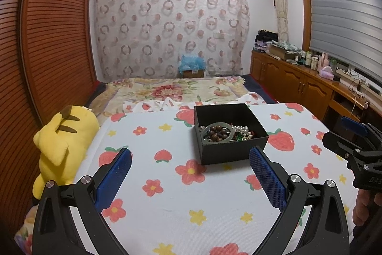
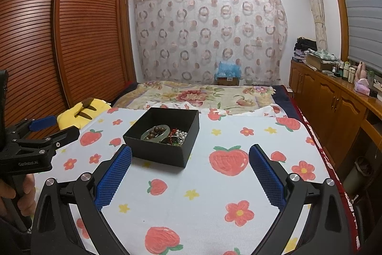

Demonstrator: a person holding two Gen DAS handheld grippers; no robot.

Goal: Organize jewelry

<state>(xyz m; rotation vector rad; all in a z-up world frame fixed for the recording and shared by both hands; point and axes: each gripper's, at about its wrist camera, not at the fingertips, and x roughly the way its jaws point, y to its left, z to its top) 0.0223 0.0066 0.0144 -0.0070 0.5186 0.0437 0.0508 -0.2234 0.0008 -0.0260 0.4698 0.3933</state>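
Sitting on a cloth (image 1: 167, 207) printed with strawberries and flowers, a black box (image 1: 229, 133) holds the jewelry.

Left wrist view: left tongs (image 1: 189, 170) spread wide apart, nothing between the blue pads (image 1: 267, 179). Box lies ahead of the tongs, centre of frame and a little right, its near corner just beyond the right-hand pad tip; not touching. Contents visible: a pale green bangle (image 1: 217, 133), dark brown wooden beads (image 1: 216, 132) inside the bangle's ring, white pearls (image 1: 241, 129) to the right of it, small green and red pieces beside those. Right tongs (image 1: 353, 133) enter at the right edge of frame, well clear of the box.

Right wrist view: right tongs (image 2: 189, 170) also spread wide, empty. Box (image 2: 162, 135) ahead and left of centre, its near corner between the pad tips but closer to the left-hand one (image 2: 114, 178); no contact. Bangle (image 2: 155, 133), beads and pearls (image 2: 181, 135) seen again. Left tongs (image 2: 43, 128) at the left edge of frame, held by a hand (image 2: 14, 192) on the grip; their spread is hard to judge from this angle.

Surroundings: yellow plush toy (image 1: 62, 147) at left edge of the cloth; floral blanket (image 1: 176, 90) on the bed behind the box.
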